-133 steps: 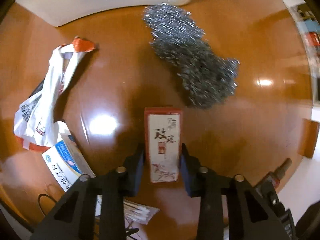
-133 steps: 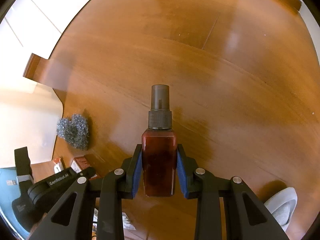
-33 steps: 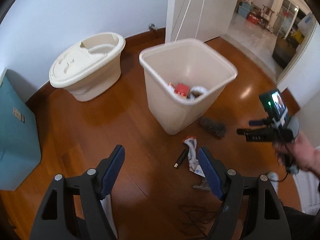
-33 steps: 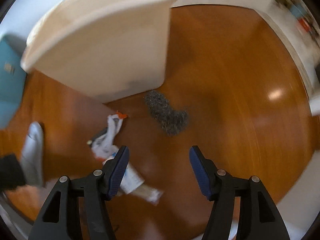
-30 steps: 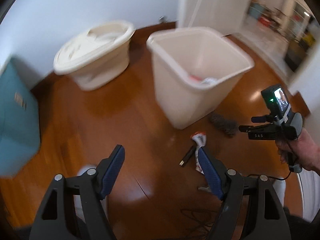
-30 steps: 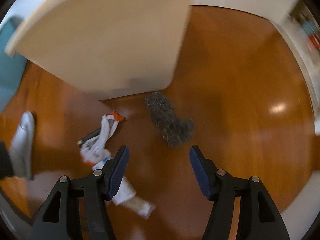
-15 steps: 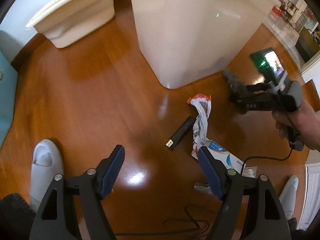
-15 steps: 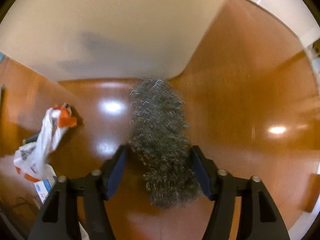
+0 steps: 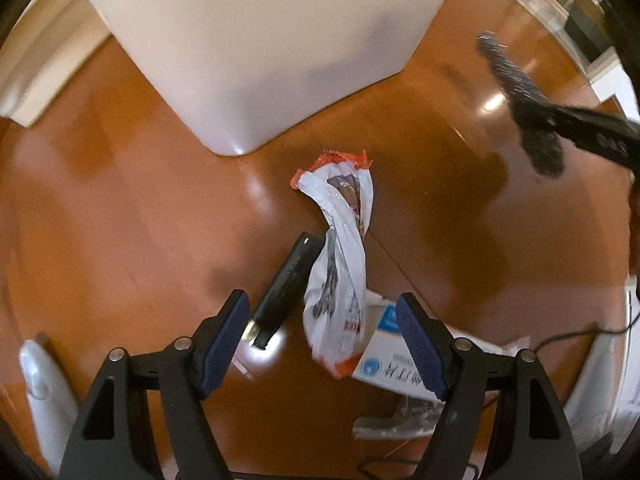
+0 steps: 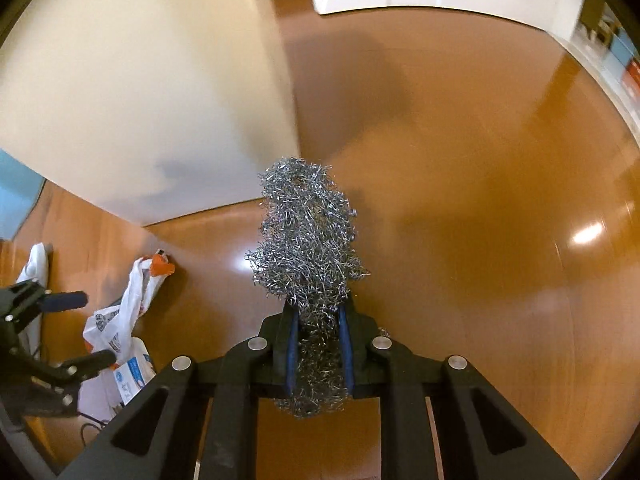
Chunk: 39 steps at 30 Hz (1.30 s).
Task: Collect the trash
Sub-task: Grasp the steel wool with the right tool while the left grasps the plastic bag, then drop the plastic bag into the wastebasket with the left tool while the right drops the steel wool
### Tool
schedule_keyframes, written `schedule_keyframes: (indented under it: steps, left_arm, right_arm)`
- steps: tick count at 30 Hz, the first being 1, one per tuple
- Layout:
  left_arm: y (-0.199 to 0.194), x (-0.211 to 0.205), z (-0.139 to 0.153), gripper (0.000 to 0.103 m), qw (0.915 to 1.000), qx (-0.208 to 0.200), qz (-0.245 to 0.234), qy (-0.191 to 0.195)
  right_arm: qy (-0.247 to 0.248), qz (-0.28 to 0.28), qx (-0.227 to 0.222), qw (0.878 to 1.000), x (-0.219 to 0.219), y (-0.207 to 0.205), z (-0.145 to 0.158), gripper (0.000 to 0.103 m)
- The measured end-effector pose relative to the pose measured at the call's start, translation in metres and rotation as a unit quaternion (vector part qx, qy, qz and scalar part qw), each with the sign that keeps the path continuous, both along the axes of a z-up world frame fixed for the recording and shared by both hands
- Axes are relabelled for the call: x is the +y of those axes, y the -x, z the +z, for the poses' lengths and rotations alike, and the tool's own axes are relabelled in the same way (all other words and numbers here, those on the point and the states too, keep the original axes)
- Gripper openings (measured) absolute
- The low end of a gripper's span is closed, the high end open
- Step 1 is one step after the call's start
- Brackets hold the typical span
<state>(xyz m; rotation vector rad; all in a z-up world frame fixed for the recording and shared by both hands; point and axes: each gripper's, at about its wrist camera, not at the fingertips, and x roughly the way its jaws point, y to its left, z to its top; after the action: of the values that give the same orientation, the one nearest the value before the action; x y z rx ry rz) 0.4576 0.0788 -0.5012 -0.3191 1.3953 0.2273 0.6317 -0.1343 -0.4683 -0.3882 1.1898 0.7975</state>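
A grey steel-wool tangle [image 10: 306, 240] sticks out ahead of my right gripper [image 10: 318, 320], whose jaws are closing with the blue pads pinching the tangle's lower end. The cream trash bin [image 10: 140, 100] stands just behind it. My left gripper [image 9: 322, 304] points straight down and is open over a twisted white plastic bag [image 9: 340, 248] with orange ends. A black stick [image 9: 286, 286] lies on the floor beside the bag. Both lie between the left fingers, untouched. A blue-and-white box [image 9: 386, 354] lies partly under the bag.
On the wooden floor, a clear wrapper [image 9: 400, 420] and a thin black cable [image 9: 568, 336] lie near the box. A white slipper [image 9: 44, 384] is at the lower left. A second cream container [image 9: 36, 60] sits at the far left.
My right gripper has shut on the steel wool, which lay between its open pads before. My left gripper has dropped closer to the floor, over the bag and stick.
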Motion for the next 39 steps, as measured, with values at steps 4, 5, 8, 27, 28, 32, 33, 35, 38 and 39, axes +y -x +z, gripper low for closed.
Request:
schedule_keyframes:
  steps: [4, 5, 8, 27, 28, 32, 33, 35, 38, 39]
  left_arm:
    - [-0.001, 0.003, -0.005, 0.021, 0.9998, -0.005, 0.01, 0.015]
    - [-0.002, 0.003, -0.006, 0.02, 0.9997, 0.004, 0.006, 0.025]
    - [-0.002, -0.004, -0.001, 0.015, 0.9992, 0.004, -0.015, 0.038]
    - [0.062, -0.007, 0.275, 0.014, 0.9819, -0.185, -0.009, 0.04]
    - [0.057, 0.0, 0.288, 0.014, 0.9802, -0.194, -0.004, 0.039]
    - [0.024, 0.034, 0.319, 0.014, 0.9766, -0.211, 0.01, 0.039]
    - [0.017, 0.037, 0.323, 0.014, 0.9768, -0.21, 0.009, 0.041]
    - [-0.001, 0.05, 0.324, 0.017, 0.9774, -0.206, 0.003, 0.048]
    - [-0.033, 0.069, 0.324, 0.056, 0.9804, -0.195, 0.002, 0.029]
    - [-0.034, 0.074, 0.323, 0.068, 0.98, -0.198, 0.005, 0.02]
  right_arm:
    - [0.004, -0.002, 0.002, 1.0, -0.006, 0.001, 0.0, 0.019]
    - [0.005, -0.001, 0.002, 1.0, -0.005, 0.001, -0.001, 0.019]
    - [0.004, -0.003, -0.002, 1.0, -0.004, 0.002, -0.004, 0.019]
    - [-0.034, -0.059, -0.037, 0.997, -0.059, 0.101, 0.221, 0.019]
    - [-0.046, -0.066, -0.042, 0.996, -0.063, 0.108, 0.242, 0.019]
    - [-0.097, -0.094, -0.059, 0.989, -0.081, 0.145, 0.321, 0.019]
    - [-0.107, -0.1, -0.058, 0.988, -0.084, 0.152, 0.333, 0.019]
    - [-0.126, -0.104, -0.056, 0.985, -0.086, 0.169, 0.349, 0.019]
    - [-0.122, -0.098, -0.056, 0.986, -0.084, 0.184, 0.352, 0.019]
    - [-0.114, -0.093, -0.058, 0.987, -0.082, 0.185, 0.351, 0.019]
